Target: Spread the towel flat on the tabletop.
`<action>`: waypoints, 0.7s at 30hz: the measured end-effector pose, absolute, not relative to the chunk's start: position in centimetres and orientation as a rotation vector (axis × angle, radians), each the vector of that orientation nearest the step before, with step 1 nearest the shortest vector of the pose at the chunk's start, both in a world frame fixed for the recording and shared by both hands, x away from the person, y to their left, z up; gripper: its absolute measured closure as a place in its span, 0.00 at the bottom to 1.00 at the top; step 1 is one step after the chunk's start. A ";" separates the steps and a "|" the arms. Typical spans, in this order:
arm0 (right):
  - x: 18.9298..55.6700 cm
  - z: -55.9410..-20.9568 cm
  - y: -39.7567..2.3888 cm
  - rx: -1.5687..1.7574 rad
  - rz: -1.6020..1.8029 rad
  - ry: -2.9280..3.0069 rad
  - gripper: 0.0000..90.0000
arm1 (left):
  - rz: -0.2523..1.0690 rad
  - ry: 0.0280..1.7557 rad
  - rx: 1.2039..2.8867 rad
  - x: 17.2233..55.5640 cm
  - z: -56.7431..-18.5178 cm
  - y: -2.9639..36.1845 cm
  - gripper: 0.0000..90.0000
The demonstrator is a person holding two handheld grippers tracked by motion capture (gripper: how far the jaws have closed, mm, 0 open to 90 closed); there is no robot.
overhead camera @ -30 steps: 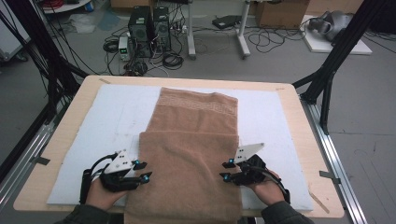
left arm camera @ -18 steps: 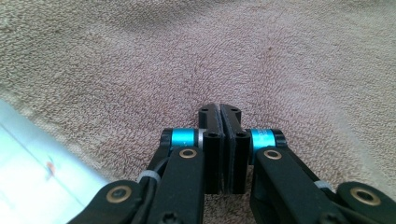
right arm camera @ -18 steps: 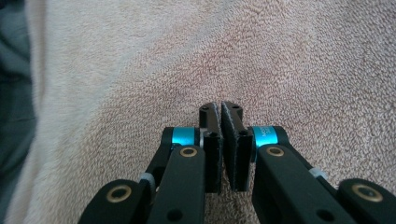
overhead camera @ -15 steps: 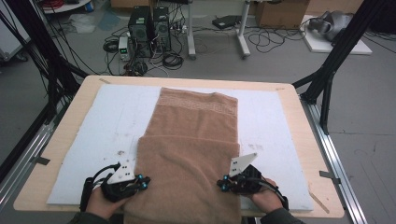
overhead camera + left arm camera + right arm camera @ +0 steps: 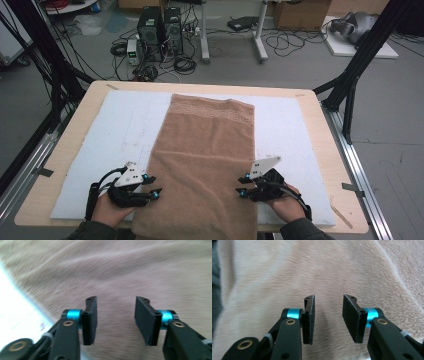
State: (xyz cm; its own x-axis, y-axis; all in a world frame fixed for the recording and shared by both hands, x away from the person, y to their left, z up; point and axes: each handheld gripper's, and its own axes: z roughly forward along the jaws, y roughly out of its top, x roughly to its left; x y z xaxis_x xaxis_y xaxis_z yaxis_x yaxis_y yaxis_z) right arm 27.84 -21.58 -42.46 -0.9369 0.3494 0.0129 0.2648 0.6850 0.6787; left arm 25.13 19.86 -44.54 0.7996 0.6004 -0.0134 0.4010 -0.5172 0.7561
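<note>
Two grippers, left (image 5: 156, 184) and right (image 5: 242, 184), jaws just reopened, nothing pinched; brown towel (image 5: 207, 150) between them, folded once, further folding remains.

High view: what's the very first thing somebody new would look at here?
The big brown towel grabs the eye first, stretched down the middle of the white mat and hanging over the table's near edge. Next come the two black tongs, the left tongs and the right tongs, one at each side of the towel near the person. Both have just been opening, with nothing pinched between them.
</note>
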 end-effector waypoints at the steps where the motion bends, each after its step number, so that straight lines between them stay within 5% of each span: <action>1: 28.2 -42.8 -21.5 0.525 1.086 2.783 0.69 | 0.331 0.736 2.159 25.0 -44.7 20.0 0.57; 4: 28.5 -43.8 -21.2 0.517 1.093 2.795 0.82 | 0.361 0.726 2.142 24.1 -44.8 20.0 0.87; 6: 28.4 -43.8 -21.3 0.527 1.117 2.810 0.92 | 0.368 0.730 2.134 23.9 -44.9 20.0 0.95; 21: 25.8 -43.3 -21.7 0.423 1.129 2.863 0.95 | 0.378 0.707 2.140 18.7 -44.6 20.9 0.96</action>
